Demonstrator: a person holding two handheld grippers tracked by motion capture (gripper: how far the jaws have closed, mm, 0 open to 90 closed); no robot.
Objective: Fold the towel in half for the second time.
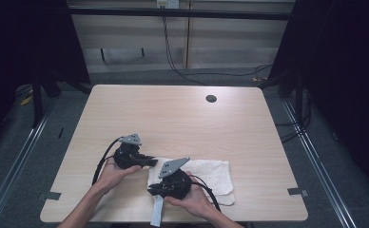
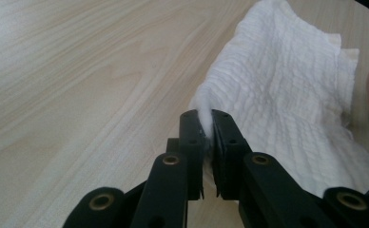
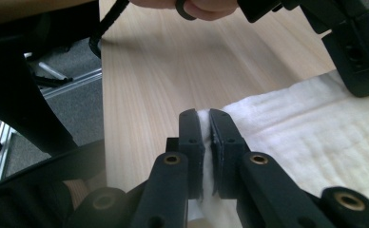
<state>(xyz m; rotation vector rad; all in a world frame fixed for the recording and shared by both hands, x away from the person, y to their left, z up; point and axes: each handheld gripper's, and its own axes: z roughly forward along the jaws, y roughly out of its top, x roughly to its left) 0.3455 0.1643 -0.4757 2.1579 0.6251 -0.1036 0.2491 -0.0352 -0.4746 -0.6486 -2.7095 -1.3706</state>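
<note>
White towel (image 1: 206,175) lies flat on the pale wood counter (image 1: 173,114), lower centre of the high view. Left hand-held gripper (image 2: 206,124) is clamped narrow on the towel's left edge. Right hand-held gripper (image 3: 202,124) is clamped narrow on the near left corner. Both hands sit low in the frame.

No readable text, label, brand or number anywhere.
</note>
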